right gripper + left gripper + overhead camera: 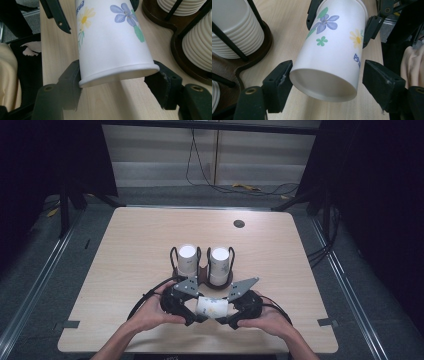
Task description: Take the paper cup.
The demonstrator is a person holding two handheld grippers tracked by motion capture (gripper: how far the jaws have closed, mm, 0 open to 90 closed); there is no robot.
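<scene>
Paper cup (212, 307) lies sideways just before the cup rack (202, 272) | right gripper (231, 316) clamps its rim end | left gripper (192, 315) brackets its base, one pad touching, other side gapped.

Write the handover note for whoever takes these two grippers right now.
Right hand-held gripper: shut on the flowered paper cup at its rim end.
Left hand-held gripper: jaws around the cup's base end, one pad touching, the other apart; not gripping.
Cup lies sideways between both, at the table's near edge.
Cup rack behind holds two white stacks.
Left to do: probably separate or rack this cup.
</scene>
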